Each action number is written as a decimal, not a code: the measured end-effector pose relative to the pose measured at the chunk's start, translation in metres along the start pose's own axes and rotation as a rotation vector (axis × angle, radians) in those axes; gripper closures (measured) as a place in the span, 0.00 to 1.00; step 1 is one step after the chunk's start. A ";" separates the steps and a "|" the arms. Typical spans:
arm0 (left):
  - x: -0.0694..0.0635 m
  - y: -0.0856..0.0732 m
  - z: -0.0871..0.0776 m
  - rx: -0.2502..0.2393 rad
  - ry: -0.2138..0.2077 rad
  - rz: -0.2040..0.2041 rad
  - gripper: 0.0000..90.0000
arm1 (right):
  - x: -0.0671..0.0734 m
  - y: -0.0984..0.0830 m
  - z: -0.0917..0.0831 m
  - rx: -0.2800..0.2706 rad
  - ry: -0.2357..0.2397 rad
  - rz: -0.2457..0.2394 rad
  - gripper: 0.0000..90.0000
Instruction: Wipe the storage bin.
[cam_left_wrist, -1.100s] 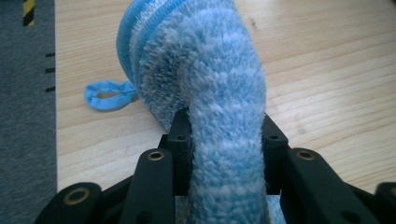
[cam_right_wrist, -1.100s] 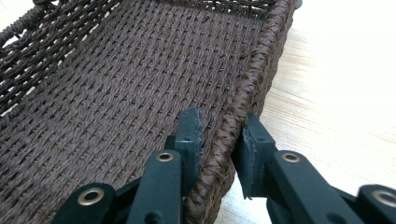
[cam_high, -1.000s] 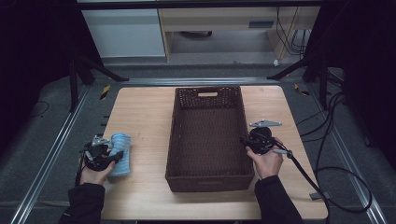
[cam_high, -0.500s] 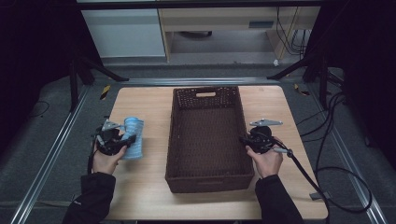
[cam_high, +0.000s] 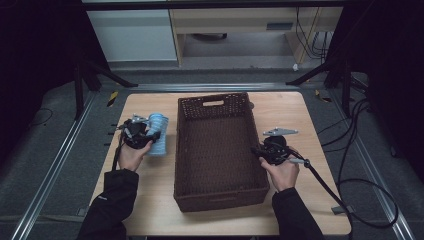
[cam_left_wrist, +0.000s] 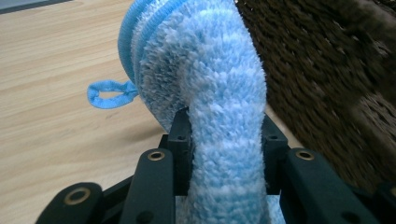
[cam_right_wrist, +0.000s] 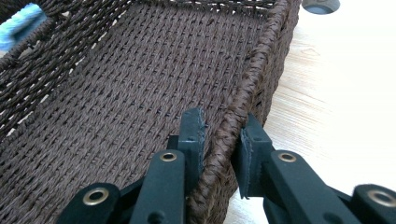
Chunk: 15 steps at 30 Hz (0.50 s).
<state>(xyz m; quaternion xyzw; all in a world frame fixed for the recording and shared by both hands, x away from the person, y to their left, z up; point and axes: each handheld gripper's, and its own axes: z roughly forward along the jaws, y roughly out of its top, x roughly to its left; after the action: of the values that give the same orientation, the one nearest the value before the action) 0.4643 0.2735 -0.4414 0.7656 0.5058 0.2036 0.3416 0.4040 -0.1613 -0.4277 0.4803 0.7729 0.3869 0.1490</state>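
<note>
Now, left gripper (cam_high: 145, 134): jaws clamped on a fluffy blue microfibre cloth (cam_left_wrist: 205, 88), which bulges up between them; its small hanging loop (cam_left_wrist: 108, 94) sticks out to one side.
Cloth position: held above the wooden table (cam_high: 150, 180), just beside the left wall of the brown wicker basket (cam_high: 220, 195).
Key relation: the basket's open floor lies to the right of the cloth, across that left wall; its long axis runs away from the person.
Right gripper (cam_right_wrist: 219, 135): jaws pinch the basket's right rim, one inside and one outside, likely steadying it.
Nearer hand: the left, carrying the cloth.
In the way: the basket wall itself, judged high enough to need lifting over.
Surroundings: a grey round object (cam_right_wrist: 320, 4) on the table beyond the basket's far corner.
</note>
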 end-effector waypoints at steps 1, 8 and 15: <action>0.000 0.001 0.004 0.004 -0.001 0.000 0.73 | 0.001 0.000 0.000 0.001 0.002 -0.004 0.83; 0.000 0.009 0.037 0.043 -0.032 -0.014 0.73 | 0.004 0.001 0.001 0.004 0.021 -0.013 0.83; -0.008 0.008 0.061 0.091 -0.083 -0.016 0.73 | 0.004 0.001 0.001 0.008 0.026 -0.020 0.83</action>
<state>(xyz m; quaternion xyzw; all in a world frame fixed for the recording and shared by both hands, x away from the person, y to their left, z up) 0.5063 0.2449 -0.4768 0.7839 0.5062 0.1457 0.3286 0.4034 -0.1568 -0.4274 0.4682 0.7810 0.3886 0.1408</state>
